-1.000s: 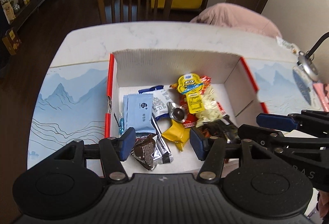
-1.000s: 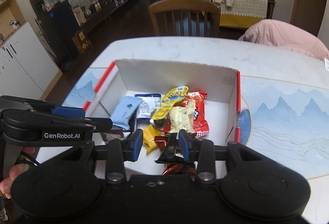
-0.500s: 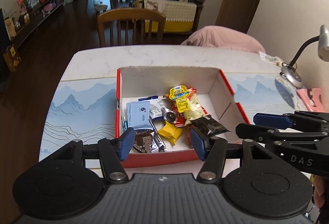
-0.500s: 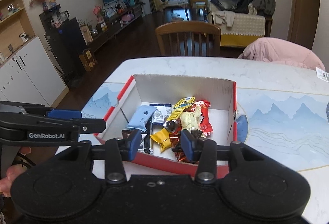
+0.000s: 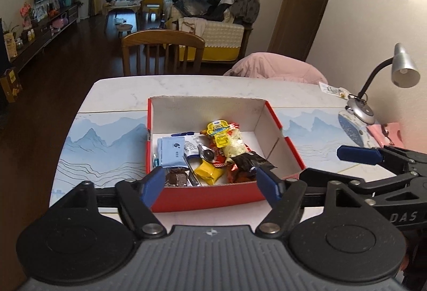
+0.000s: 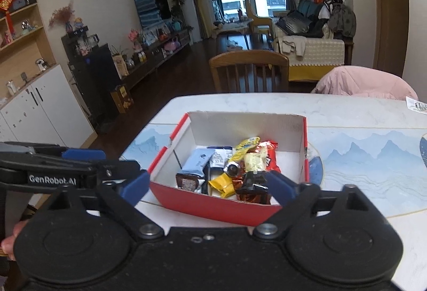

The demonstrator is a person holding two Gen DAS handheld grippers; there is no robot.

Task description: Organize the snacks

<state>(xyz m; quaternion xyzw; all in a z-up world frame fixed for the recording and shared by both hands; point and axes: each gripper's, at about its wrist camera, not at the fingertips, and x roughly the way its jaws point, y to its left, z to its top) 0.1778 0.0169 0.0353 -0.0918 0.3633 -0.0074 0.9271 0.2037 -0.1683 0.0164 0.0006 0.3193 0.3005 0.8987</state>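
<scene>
Looks like this one's pretty much wrapped up. All the snacks I can see are sitting inside the red box (image 5: 208,200) on the table (image 5: 120,93), and nothing is loose on the tabletop around it, so I'd guess there's little or nothing left to sort unless more stuff is out of frame.

Inside the red box: a light blue packet (image 5: 172,152) toward its left wall, a yellow packet with a cartoon face (image 5: 217,131) near the back, a small yellow wrapper (image 5: 209,171) and a brown chocolate piece (image 5: 177,179) by the front wall, and a dark wrapper (image 5: 250,161) at the front right. There's a red bag (image 6: 269,155) under the pile too.

The left gripper (image 5: 210,184) is hanging in front of the box's near wall, jaws opening, nothing between them. The right gripper (image 6: 205,185) sits on the same near side, jaws opening to about as wide as they go, also empty; the box only shows through the gap, it isn't being grabbed.

Readable text: "GenRobot.AI" on the side of the left gripper in the right wrist view, and "DAS" on the right one in the left wrist view. The blue packet has a round logo and some print, but it's too small for me to read.
</scene>
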